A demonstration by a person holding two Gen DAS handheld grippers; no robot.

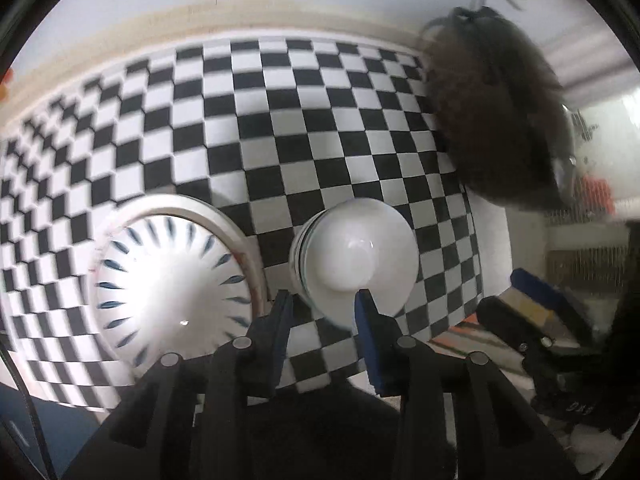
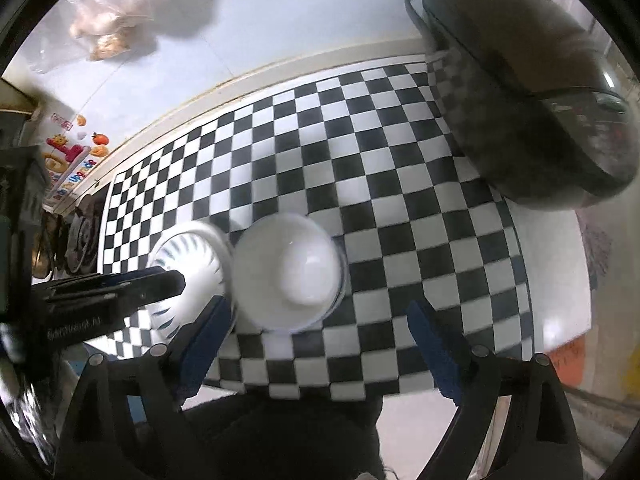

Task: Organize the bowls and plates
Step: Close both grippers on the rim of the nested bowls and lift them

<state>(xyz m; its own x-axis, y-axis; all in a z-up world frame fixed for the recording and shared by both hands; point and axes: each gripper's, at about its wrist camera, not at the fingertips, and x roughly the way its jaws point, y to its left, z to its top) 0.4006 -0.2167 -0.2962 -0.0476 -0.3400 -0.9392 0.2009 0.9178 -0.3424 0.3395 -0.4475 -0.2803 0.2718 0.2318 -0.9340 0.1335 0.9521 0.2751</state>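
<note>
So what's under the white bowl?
The white bowl sits nested in at least one more bowl, whose striped rim peeks out at its left. The checkered cloth lies below. How many are stacked is hidden.

white bowls (image 1: 356,256), blue-flecked plate (image 1: 168,280), black-white checkered cloth (image 1: 280,120)

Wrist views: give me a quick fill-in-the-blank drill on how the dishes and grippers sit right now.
1. The tablecloth has a black and white ____ pattern.
2. The plain white bowls form a ____ beside the patterned plate.
3. The patterned plate has dark blue ____-shaped marks radiating round its inside.
4. The right gripper has its jaws wide ____ with nothing between the pads.

Missing words: checkered; stack; leaf; open
</note>
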